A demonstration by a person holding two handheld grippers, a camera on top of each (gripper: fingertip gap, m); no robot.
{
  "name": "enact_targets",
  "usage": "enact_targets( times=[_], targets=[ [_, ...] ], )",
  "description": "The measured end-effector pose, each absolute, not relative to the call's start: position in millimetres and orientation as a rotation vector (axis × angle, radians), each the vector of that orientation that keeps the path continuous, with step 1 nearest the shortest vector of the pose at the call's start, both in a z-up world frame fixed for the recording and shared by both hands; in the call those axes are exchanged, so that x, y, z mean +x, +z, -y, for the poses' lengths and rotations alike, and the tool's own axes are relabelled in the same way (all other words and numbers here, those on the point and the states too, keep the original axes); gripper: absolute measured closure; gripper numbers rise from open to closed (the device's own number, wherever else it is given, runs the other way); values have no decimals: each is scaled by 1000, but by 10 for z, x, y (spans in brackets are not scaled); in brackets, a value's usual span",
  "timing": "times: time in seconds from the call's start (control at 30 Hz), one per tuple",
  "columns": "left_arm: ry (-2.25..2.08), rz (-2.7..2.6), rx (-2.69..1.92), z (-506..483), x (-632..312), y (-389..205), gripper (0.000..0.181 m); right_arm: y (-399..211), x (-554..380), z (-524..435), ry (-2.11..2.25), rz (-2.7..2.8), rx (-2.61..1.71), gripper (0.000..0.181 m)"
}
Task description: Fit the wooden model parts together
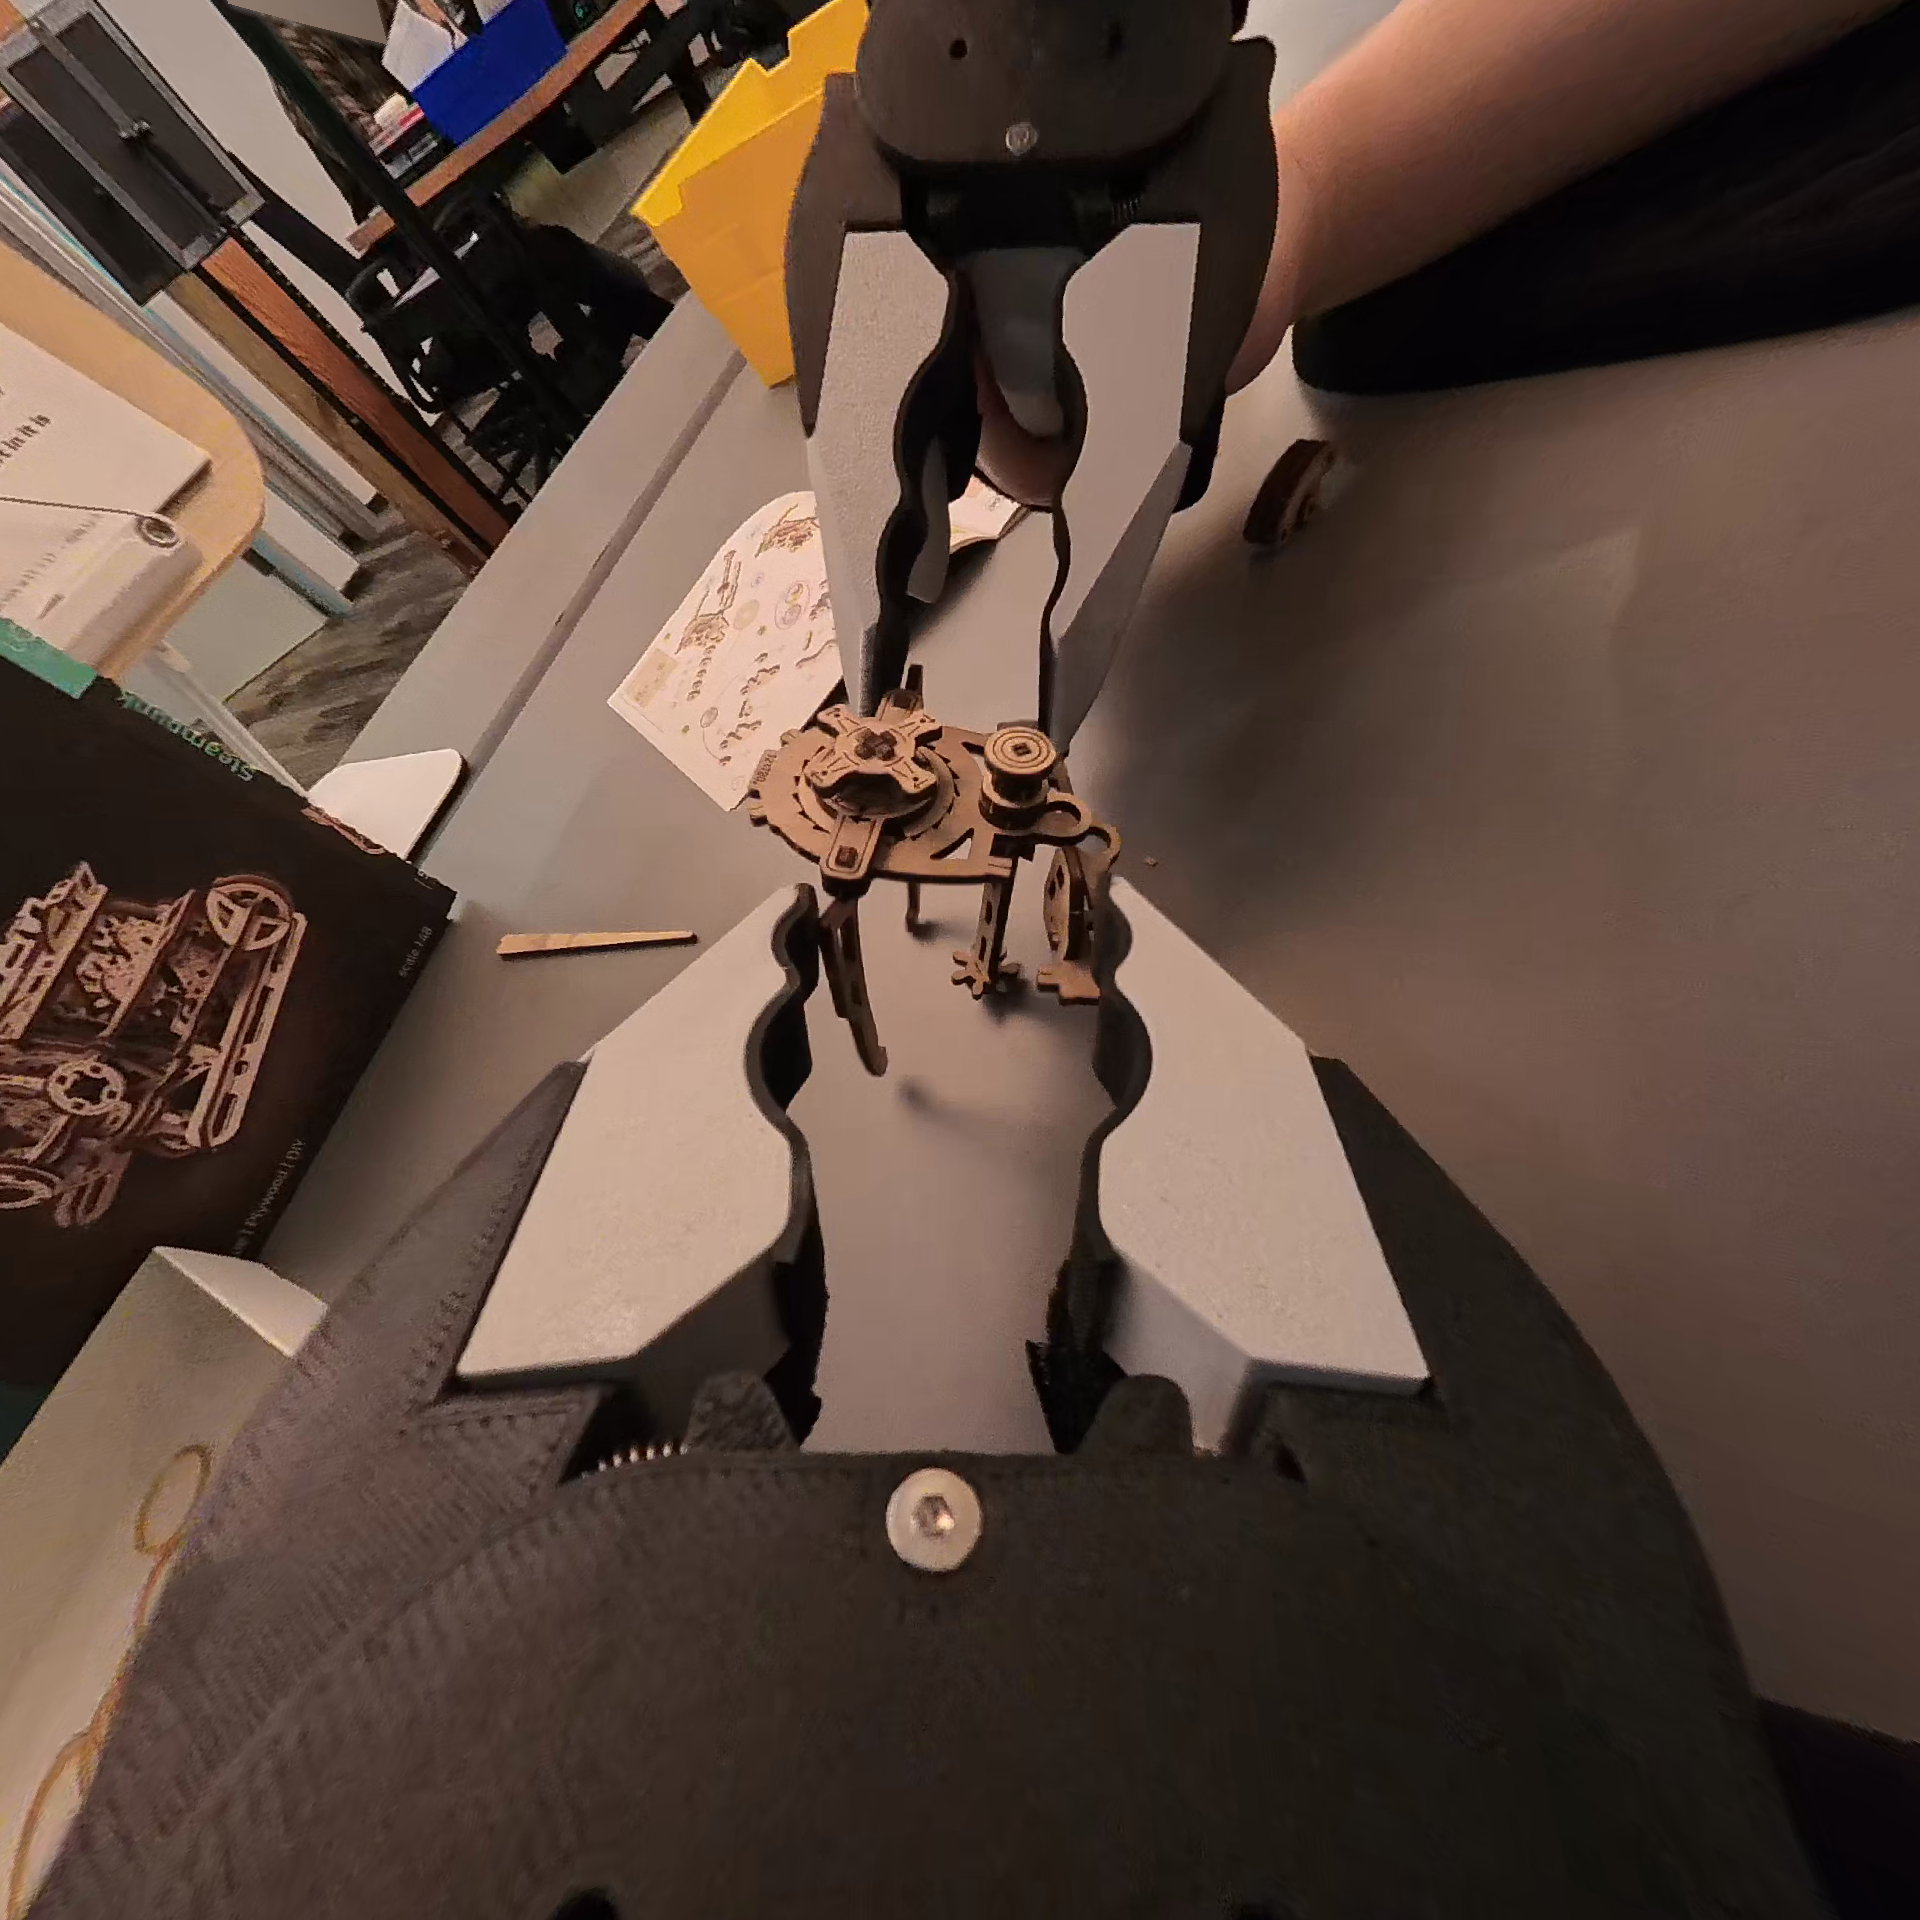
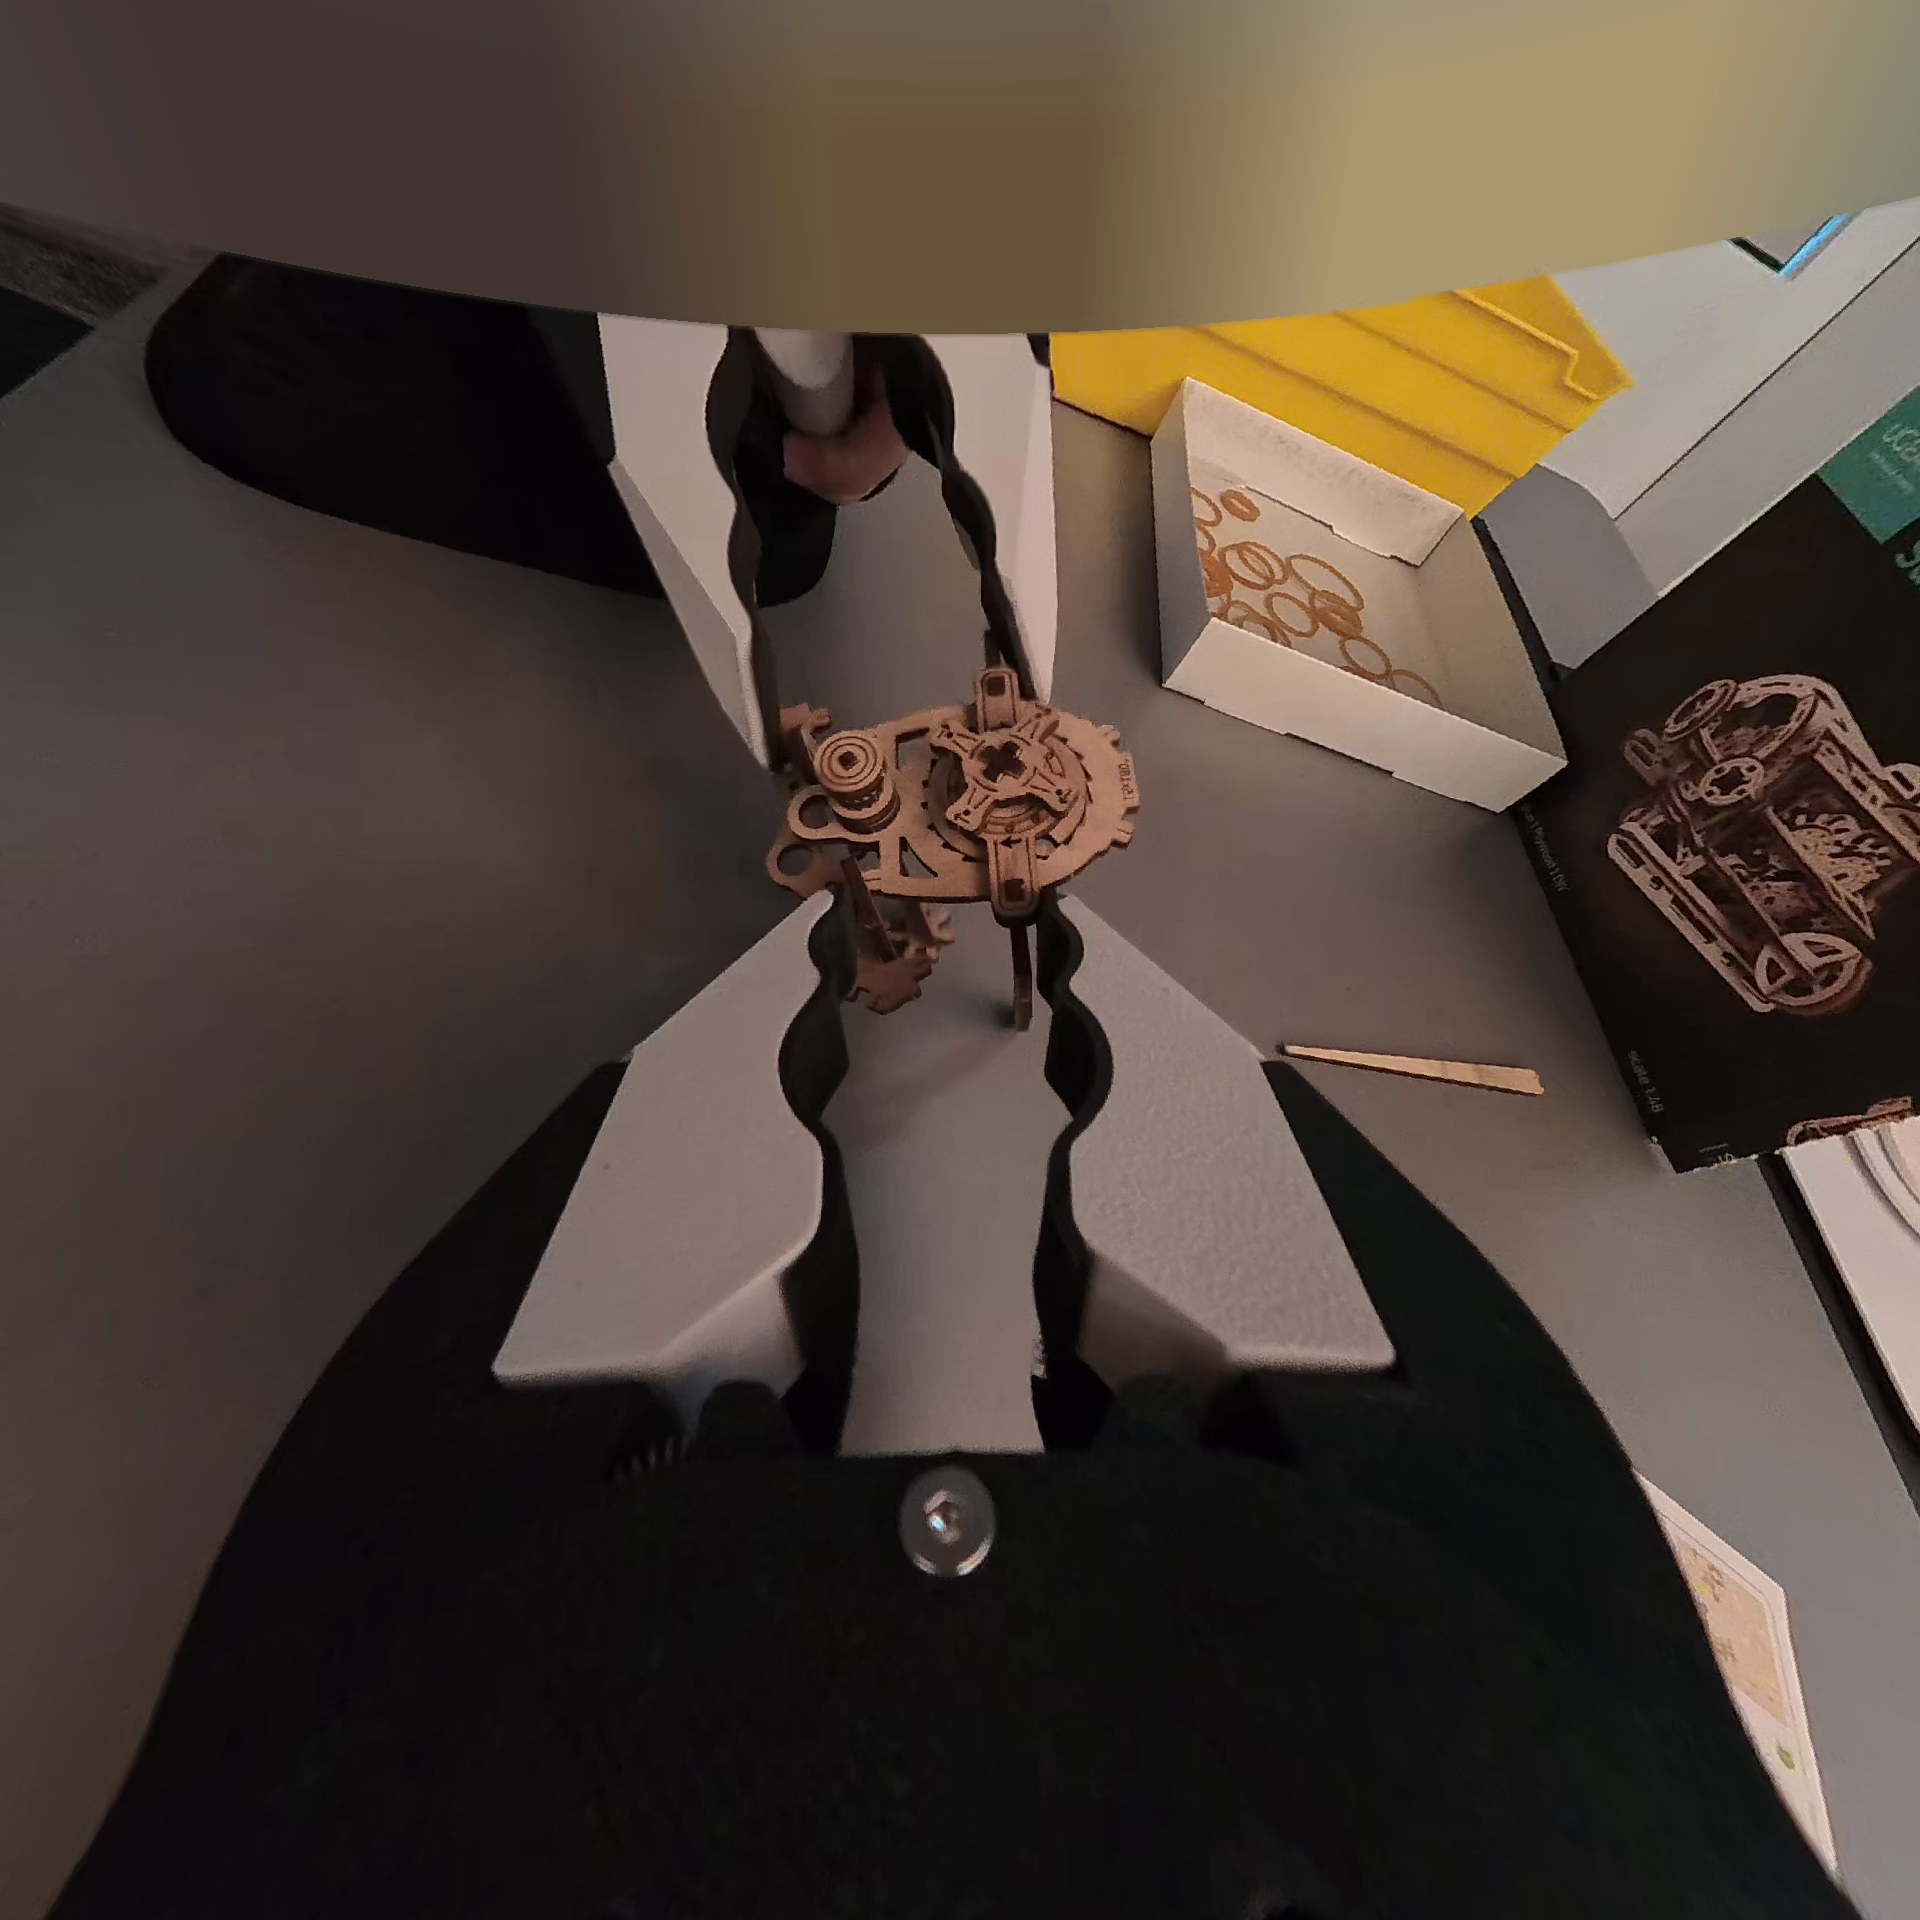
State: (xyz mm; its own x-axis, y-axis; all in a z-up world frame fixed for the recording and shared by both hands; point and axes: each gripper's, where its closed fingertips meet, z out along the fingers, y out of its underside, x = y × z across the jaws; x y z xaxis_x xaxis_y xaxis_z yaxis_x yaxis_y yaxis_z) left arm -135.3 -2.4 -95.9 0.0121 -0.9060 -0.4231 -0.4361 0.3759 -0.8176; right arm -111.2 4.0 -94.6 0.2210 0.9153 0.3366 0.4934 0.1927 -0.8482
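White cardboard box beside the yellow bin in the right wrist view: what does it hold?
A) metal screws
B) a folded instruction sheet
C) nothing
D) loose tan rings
D: the open white cardboard box next to the yellow bin shows a scatter of thin tan rings lying on its floor; no screws or paper are visible inside.

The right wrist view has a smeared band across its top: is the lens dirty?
No: in the right wrist view that band is a privacy blur added afterwards; below it the brown wooden gear model is sharp. The left wrist view bends the grey table edges, wide-angle distortion.
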Motion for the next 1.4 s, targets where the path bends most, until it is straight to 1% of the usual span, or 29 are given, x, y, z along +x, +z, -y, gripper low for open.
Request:
enact_targets(
  times=[0.13, 0.27, 0.43, 0.5, 0.7, 1.07, 1.2, 1.27, 1.37, 1.4],
  targets=[
    [-513, -1622, -1183, 3, -1334, -961, 129, -957, -1112, -41, 474, 1447, -1436, 148],
    [-501, -1643, -1167, 7, -1323, -973, 136, -967, -1107, -45, 477, 1453, -1437, 147],
    [-533, -1623, -1187, -3, -1325, -963, 138, -962, -1112, -49, 490, 1438, -1430, 147],
    [-517, -1611, -1185, -24, -1329, -956, 145, -975, -1116, -54, 472, 1441, -1419, 146],
    [-500, -1605, -1183, -41, -1326, -966, 143, -993, -1119, -74, 464, 1431, -1429, 146],
    [-498, -1582, -1213, -85, -1329, -974, 145, -1059, -1133, -146, 322, 1442, -1435, 146],
    [-538, -1556, -1219, -84, -1329, -925, 154, -1116, -1153, -164, 258, 1462, -1449, 146],
    [-522, -1554, -1206, -89, -1330, -921, 150, -1093, -1161, -158, 275, 1452, -1451, 147],
    [-493, -1568, -1212, -101, -1331, -961, 139, -1058, -1146, -156, 303, 1434, -1455, 147],
    [-497, -1575, -1220, -99, -1331, -978, 141, -1083, -1145, -152, 306, 1443, -1466, 147]
  ],
)
